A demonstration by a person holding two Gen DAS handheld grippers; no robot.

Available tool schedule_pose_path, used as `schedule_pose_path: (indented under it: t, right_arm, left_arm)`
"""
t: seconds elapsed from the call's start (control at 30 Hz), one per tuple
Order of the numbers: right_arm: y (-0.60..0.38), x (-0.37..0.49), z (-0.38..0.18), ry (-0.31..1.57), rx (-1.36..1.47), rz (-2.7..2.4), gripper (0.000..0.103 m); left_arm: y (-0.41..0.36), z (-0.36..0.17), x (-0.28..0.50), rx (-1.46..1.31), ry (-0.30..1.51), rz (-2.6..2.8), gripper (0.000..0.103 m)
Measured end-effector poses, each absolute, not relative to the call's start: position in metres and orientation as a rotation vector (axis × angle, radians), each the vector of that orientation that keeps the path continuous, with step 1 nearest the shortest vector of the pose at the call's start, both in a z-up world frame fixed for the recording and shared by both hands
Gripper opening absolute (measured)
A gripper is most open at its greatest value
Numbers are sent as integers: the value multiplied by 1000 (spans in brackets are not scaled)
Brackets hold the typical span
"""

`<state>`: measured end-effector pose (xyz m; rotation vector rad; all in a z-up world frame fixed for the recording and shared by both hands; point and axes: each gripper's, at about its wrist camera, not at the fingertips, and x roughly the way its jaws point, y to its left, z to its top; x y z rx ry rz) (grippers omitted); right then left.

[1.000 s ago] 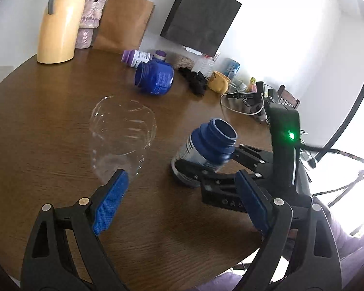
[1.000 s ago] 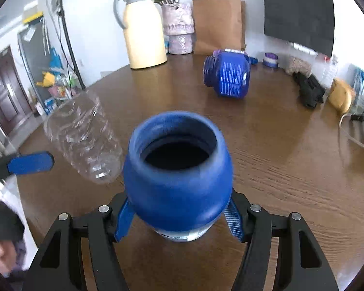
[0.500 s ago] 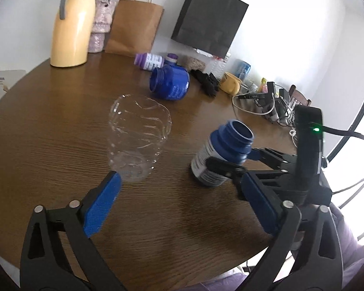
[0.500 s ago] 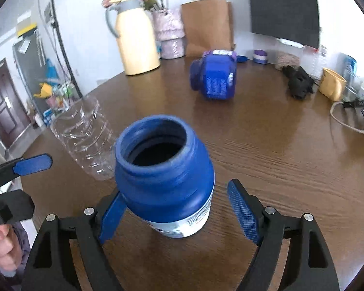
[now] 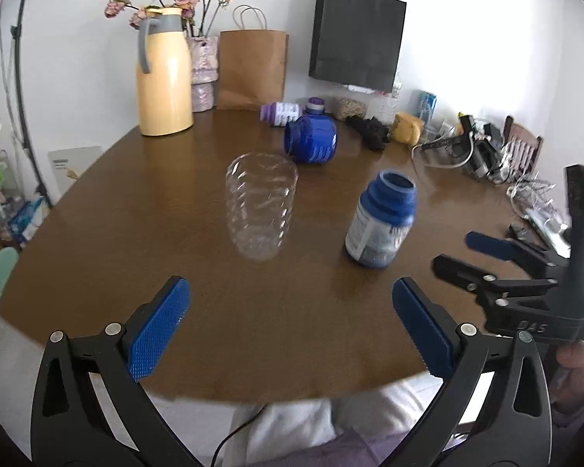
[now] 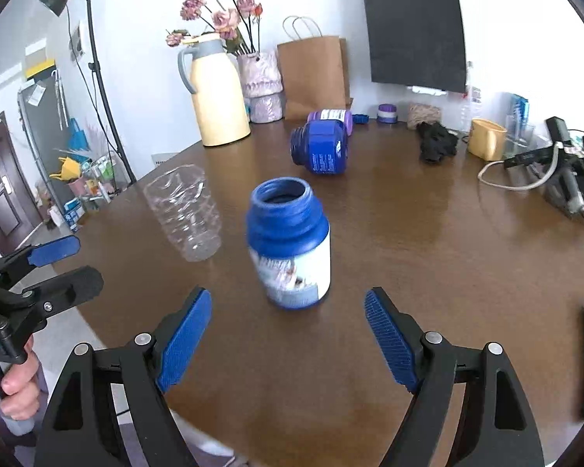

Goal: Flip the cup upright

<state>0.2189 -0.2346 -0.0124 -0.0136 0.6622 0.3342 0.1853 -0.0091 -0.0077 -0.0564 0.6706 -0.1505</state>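
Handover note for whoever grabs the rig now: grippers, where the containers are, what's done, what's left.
Left gripper: open, holding nothing, short of the clear plastic cup.
Right gripper: open, holding nothing, just behind the blue jar.
Blue jar: upright on the table, mouth up, free of the jaws. Done.
Clear plastic cup: upright to the jar's left, open end up. Done.
Second blue jar: on its side further back, mouth facing left. Left, if it counts.
Purple bottle: also lying down near the paper bags.
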Motion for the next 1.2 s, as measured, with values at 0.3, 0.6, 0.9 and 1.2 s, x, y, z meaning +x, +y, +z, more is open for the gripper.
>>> schedule_pose_path:
  t: [0.3,0.6,0.9,1.2]
  right_arm:
    - [-228,136,-1,620,44,238,84]
    - [-213,50,3,595,79,222,84]
    - [-196,18,5,559,53,213,84]
    - [-198,21,-1,583,66,218,84]
  left_arm:
    - [-9,7,106,-9,608,-66,103]
    - [1,13,34,21,545,-26,103]
    - [7,19,10,12,501,-13,103]
    - [3,16,7,17,506,-19,103]
